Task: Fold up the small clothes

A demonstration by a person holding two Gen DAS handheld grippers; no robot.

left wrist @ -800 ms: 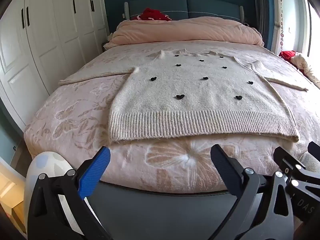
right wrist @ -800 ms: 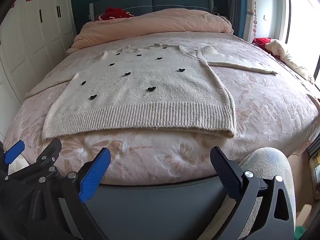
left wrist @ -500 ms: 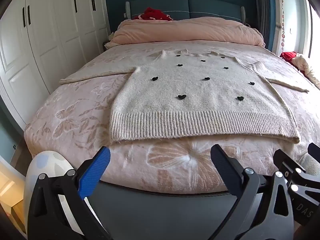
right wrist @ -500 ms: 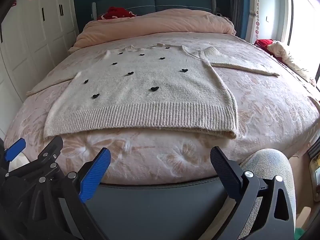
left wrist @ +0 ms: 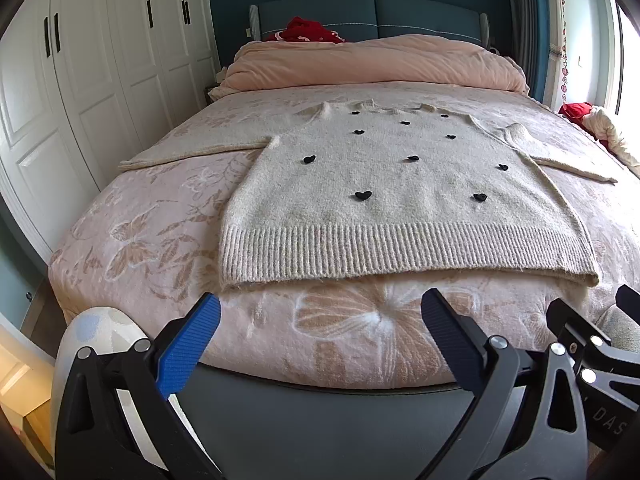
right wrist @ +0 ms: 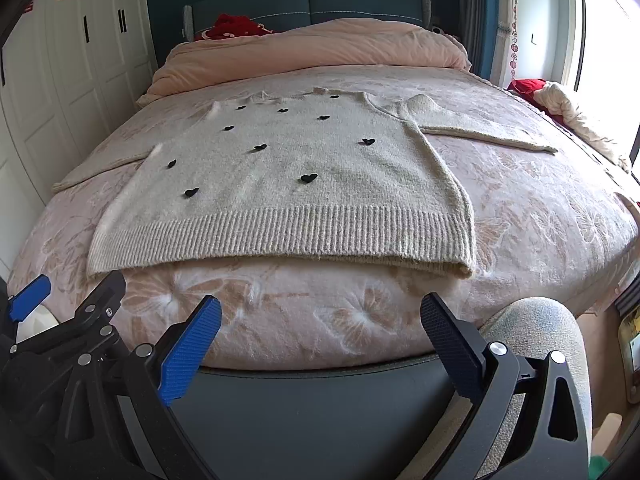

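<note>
A cream knit sweater with small black hearts [left wrist: 392, 196] lies flat, front up, on the bed, sleeves spread to both sides, ribbed hem toward me. It also shows in the right wrist view [right wrist: 296, 192]. My left gripper [left wrist: 320, 320] is open and empty, held at the foot of the bed, short of the hem. My right gripper [right wrist: 320, 320] is open and empty too, beside the left one, short of the hem's right half. The left gripper's body shows in the right wrist view [right wrist: 60, 344].
The bed [left wrist: 140, 240] has a pink floral cover and a dark frame edge [left wrist: 320, 404] below the grippers. A rolled pink duvet [left wrist: 372, 64] lies at the headboard. White wardrobes [left wrist: 80, 100] stand left. Clothes [right wrist: 576, 112] lie at the right by the window.
Both grippers have drifted slightly; the sweater sits a touch lower and nearer in both views. Nothing was grasped and the jaws stay open.
</note>
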